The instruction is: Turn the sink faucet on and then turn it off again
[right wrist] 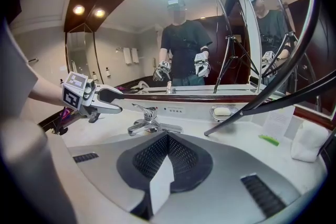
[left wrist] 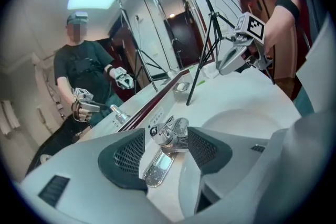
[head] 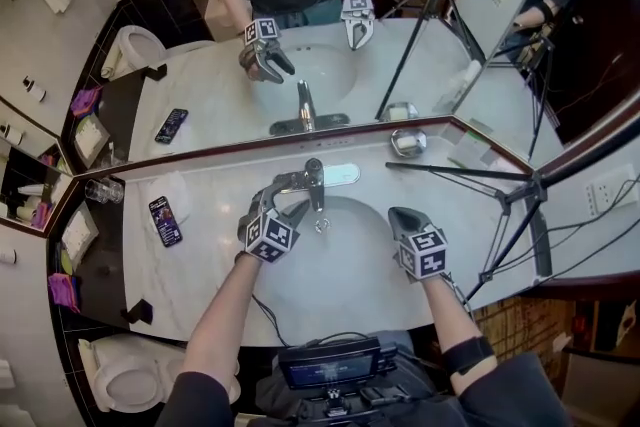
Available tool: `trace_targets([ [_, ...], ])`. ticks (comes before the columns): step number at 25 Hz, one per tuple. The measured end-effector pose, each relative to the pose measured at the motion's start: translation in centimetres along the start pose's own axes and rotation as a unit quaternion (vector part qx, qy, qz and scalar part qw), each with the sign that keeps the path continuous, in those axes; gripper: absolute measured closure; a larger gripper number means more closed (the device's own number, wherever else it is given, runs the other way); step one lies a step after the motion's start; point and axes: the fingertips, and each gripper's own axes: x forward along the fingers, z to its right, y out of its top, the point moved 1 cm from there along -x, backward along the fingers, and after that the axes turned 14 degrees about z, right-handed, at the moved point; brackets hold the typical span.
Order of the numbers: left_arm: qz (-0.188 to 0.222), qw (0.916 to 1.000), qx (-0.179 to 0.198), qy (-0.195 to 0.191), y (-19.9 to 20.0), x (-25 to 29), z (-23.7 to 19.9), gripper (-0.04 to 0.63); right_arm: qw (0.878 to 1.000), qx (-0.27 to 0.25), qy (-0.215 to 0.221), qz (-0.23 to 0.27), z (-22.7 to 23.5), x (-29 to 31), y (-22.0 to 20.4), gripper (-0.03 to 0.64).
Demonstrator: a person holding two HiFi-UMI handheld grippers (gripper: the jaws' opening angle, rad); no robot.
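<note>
The chrome faucet [head: 313,181] stands at the back of the white basin [head: 340,265]. My left gripper [head: 280,203] reaches it from the left and is open. In the left gripper view the jaws of the left gripper [left wrist: 166,135] stand wide on either side of the faucet's lever and body [left wrist: 174,132], with the pads [left wrist: 128,157] apart from the metal and the spout [left wrist: 157,168] below them. No water shows at the spout. My right gripper [head: 398,215] hovers over the basin's right side, shut and empty; its pads [right wrist: 181,157] meet in the right gripper view.
A phone [head: 165,220] lies on the counter at the left, next to a glass [head: 103,190]. A soap dish [head: 408,143] sits by the mirror. Black tripod legs [head: 520,205] cross the counter on the right. A toilet [head: 125,375] is at the lower left.
</note>
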Motion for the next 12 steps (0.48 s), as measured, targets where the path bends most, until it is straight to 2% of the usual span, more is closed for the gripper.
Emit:
trace_targets([
  [7, -0.027, 0.9948, 0.093, -0.033, -0.8, 3.7, 0.0, 0.350, 1.000, 0.004, -0.009, -0.004, 0.9, 0.1, -0.7, 0.597],
  [12, -0.033, 0.9914, 0.117, -0.050, -0.9, 5.6, 0.2, 0.377, 1.000, 0.009, -0.015, -0.010, 1.1, 0.1, -1.3, 0.597],
])
